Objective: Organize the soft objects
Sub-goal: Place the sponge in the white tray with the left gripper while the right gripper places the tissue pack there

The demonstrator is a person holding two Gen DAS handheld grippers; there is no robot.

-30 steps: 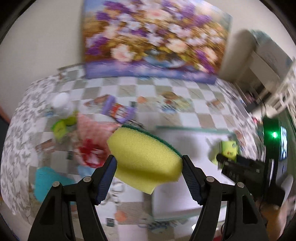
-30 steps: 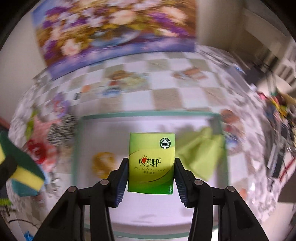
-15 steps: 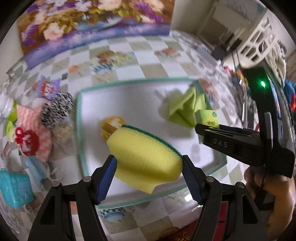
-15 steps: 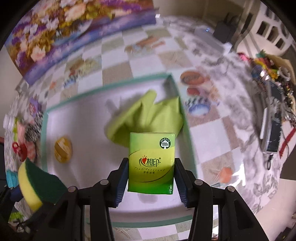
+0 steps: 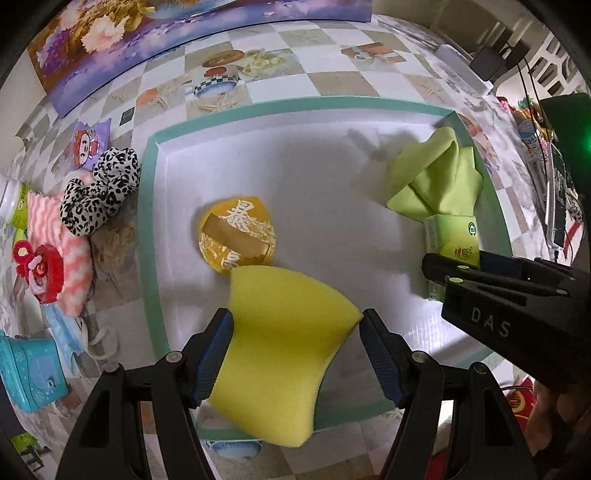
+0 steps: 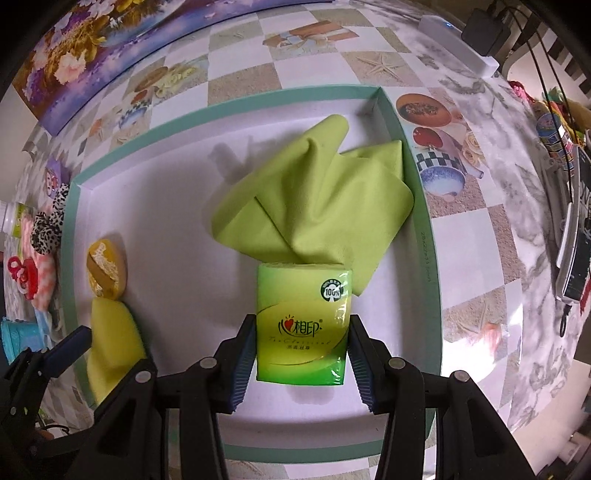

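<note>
My left gripper point(image 5: 297, 350) is shut on a yellow sponge point(image 5: 280, 339) and holds it over the near left part of the white tray point(image 5: 155, 221) with a teal rim. My right gripper point(image 6: 301, 354) is shut on a green tissue pack point(image 6: 303, 325) over the tray's near right part, just in front of a green cloth point(image 6: 314, 199) lying in the tray. A round yellow packet point(image 5: 238, 234) lies in the tray beyond the sponge. The right gripper and tissue pack point(image 5: 452, 240) also show in the left wrist view, and the sponge point(image 6: 110, 343) in the right wrist view.
Left of the tray lie leopard-print scrunchies point(image 5: 99, 188), a pink striped cloth point(image 5: 70, 258), a red hair tie point(image 5: 40, 266), a teal box point(image 5: 29, 373) and a purple packet point(image 5: 88, 144). A flowered picture point(image 5: 147, 33) stands at the back. Cluttered items point(image 6: 565, 236) lie at the right.
Both grippers have come down closer to the tray, each keeping its grip. The sponge now tilts so its yellow face shows and hangs near the yellow packet; the tissue pack nears the green cloth.
</note>
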